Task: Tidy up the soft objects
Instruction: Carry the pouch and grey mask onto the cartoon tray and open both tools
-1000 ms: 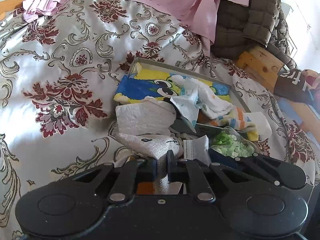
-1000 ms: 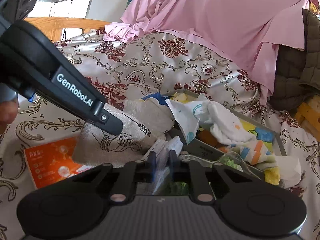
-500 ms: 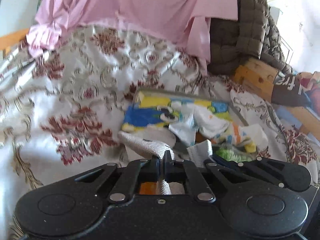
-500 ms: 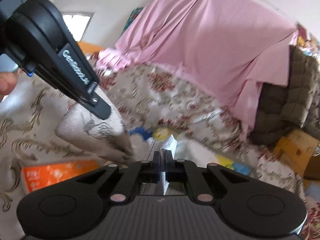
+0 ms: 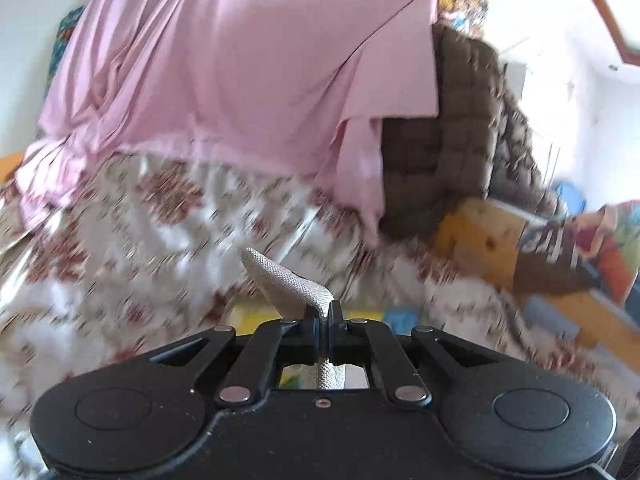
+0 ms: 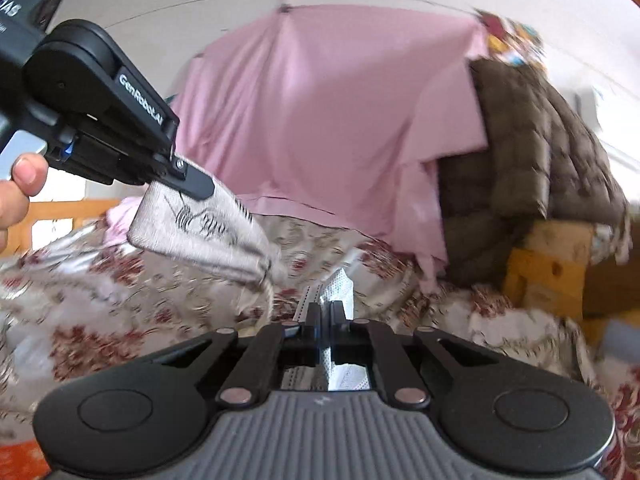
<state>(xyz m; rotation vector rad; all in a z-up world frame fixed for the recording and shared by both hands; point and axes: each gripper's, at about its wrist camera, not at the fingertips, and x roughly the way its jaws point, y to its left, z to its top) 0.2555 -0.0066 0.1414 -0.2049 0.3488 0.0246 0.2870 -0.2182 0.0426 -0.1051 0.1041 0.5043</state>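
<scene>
Left wrist view, left gripper [image 5: 325,316]: jaws pressed together on a grey woven cloth [image 5: 286,282], which sticks up and to the left from between the fingers.
Right wrist view, right gripper [image 6: 325,316]: jaws clamped on a thin white face mask [image 6: 338,290], pleated edge standing up just past the fingertips.
Grey cloth seen from the right: hangs off the left gripper [image 6: 188,178] as a flat pouch-like piece [image 6: 200,232] with dark line drawing, lifted clear of the bed.
Hand: thumb [image 6: 24,176] at the far left edge, behind the left gripper's black body.
Surface: bedspread [image 6: 120,304], pale and shiny with dark red flowers, smeared by motion blur in both views; a strip of yellow and blue [image 5: 256,316] just beyond the left fingers, too blurred to identify.
Backdrop: pink sheet [image 5: 240,80] draped wide behind the bed, lower edge lying on the bedspread.
Right of sheet: brown quilted blanket [image 6: 532,140] heaped over a wooden frame [image 6: 548,276].
Left edge: wooden rail [image 6: 56,212] beside a bright window.
Walls: white.
</scene>
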